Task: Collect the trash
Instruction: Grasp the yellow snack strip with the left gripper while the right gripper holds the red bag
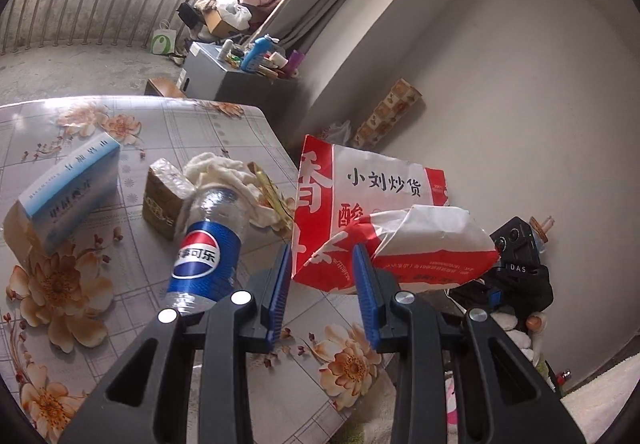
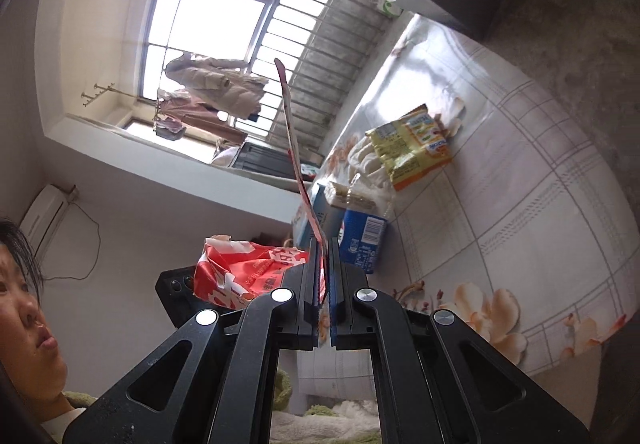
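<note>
Left gripper (image 1: 324, 264): blue-padded jaws are standing apart with nothing between them; it is hovering over the table's near edge, pointing toward 12 o'clock in the left wrist view.

Right gripper (image 2: 325, 260): jaws are pressing together on the lower edge of the red-and-white paper bag (image 2: 298, 164), which is rising edge-on toward 11 o'clock in the right wrist view.

Paper bag, left wrist view (image 1: 360, 200): it is hanging in the air off the table's edge, at 1 o'clock from the left gripper; its lower part is folding over in a crumpled flap toward 3 o'clock, just beside the right pad.

Pepsi bottle (image 1: 208, 248): it is lying on its side on the table at 10 o'clock from the left gripper, its clear end pointing toward the heap.

Heap behind bottle: a white crumpled cloth (image 1: 224, 172) is touching a brown packet (image 1: 164, 196); a yellow snack wrapper (image 2: 412, 144) is resting on the cloth.

Blue-and-white box (image 1: 68, 188): it is sitting at 9 o'clock from the heap, apart from the bottle.

Table (image 1: 168, 124): it is wearing a floral plaid cover.

Person (image 2: 28, 304): a face is showing at 8 o'clock in the right wrist view.

Background: a grey cabinet (image 1: 224, 80) with bottles on top is standing at 12 o'clock past the table.
</note>
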A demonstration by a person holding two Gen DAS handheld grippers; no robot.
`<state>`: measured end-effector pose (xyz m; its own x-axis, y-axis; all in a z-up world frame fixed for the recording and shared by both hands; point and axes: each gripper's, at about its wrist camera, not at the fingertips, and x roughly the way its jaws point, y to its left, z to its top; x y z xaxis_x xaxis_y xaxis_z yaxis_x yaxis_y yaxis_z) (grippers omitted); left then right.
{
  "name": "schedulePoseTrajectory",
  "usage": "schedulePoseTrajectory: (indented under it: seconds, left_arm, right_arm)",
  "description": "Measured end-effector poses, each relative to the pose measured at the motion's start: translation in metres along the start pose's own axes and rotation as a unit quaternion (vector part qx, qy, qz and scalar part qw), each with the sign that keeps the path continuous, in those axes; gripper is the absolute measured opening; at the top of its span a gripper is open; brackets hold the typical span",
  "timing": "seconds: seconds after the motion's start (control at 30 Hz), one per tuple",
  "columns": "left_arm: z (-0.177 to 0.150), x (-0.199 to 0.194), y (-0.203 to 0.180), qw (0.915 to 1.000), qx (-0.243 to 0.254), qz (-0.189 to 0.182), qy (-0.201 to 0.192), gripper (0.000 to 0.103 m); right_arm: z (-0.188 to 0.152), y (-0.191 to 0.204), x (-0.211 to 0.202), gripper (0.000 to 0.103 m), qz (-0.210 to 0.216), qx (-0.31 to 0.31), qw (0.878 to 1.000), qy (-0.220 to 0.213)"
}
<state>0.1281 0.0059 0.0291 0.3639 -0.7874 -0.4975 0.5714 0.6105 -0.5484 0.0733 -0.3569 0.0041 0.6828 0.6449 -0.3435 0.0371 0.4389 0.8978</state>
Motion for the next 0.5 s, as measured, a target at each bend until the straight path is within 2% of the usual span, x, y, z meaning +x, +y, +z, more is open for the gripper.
schedulePoseTrajectory:
  seconds: [0.23,0.37,0.5]
  left_arm:
    - [-0.007,0.061,-0.017,0.9977,0.016,-0.019,0.062,0.029]
    - [-0.007,0.092,-0.018,0.9956,0.027,-0.006,0.089,0.030]
    - [-0.004,0.109,-0.014,0.9948,0.028,0.021,0.096,0.030]
  right_arm:
    - [-0.006,-0.029,-0.043,0.002,-0.035,0.022,0.998,-0.048]
    - [0.001,-0.038,-0.051,0.002,-0.046,0.014,0.997,-0.066]
    - [0.008,-0.064,-0.047,0.002,-0.063,0.031,0.995,-0.065]
